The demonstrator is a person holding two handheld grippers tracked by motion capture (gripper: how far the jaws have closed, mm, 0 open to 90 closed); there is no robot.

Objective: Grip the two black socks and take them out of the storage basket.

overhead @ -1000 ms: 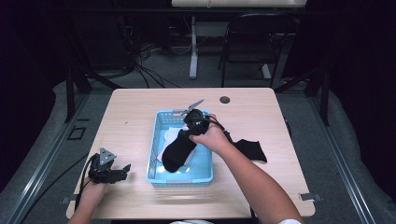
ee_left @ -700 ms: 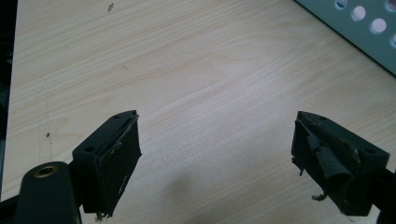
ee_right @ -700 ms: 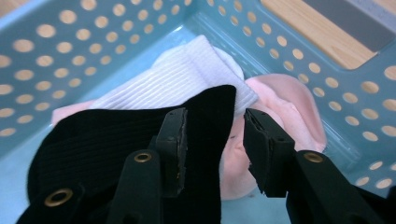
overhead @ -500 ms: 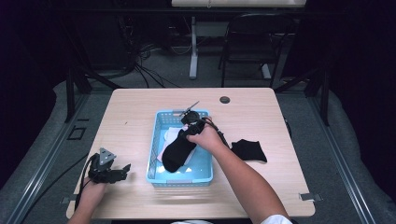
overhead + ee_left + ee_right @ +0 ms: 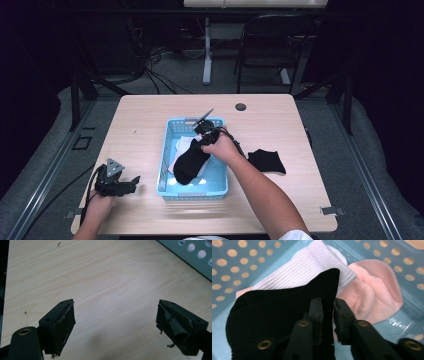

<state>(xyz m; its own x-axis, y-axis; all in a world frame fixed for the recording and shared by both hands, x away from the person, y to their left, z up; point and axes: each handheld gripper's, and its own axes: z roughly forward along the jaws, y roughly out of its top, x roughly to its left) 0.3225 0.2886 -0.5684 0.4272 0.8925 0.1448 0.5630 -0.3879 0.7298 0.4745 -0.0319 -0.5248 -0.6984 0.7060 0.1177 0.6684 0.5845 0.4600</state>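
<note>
My left gripper [image 5: 131,181]: it sits low at the near left corner of the table [image 5: 145,120], in my left hand [image 5: 97,206], well apart from the basket. In the left gripper view its jaws stand wide apart with bare wood between them and nothing held.

Basket [image 5: 169,145]: a light blue perforated basket at the middle of the table, just right of my left gripper. A corner of its wall shows at the top right of the left gripper view [image 5: 190,255].

Black sock [image 5: 191,161]: it lies draped in the basket, running from near my right hand toward the near left of the basket, on top of the lighter socks. In the right gripper view [image 5: 274,315] its edge passes up between my jaws.

White sock [image 5: 307,267]: ribbed, lying in the basket under the black sock.

Pink sock [image 5: 374,297]: beside the white one, also in the basket, partly covered.

My right gripper [image 5: 327,302]: over the basket, pointing down into it; its jaws have just been closing and now stand narrow, pinching the edge of the black sock. In the high view it [image 5: 199,141] is mostly hidden by my right hand [image 5: 220,147], so the grip itself is hard to make out there.

Second black sock [image 5: 267,161]: flat on the table right of the basket, just beside my right forearm.
</note>
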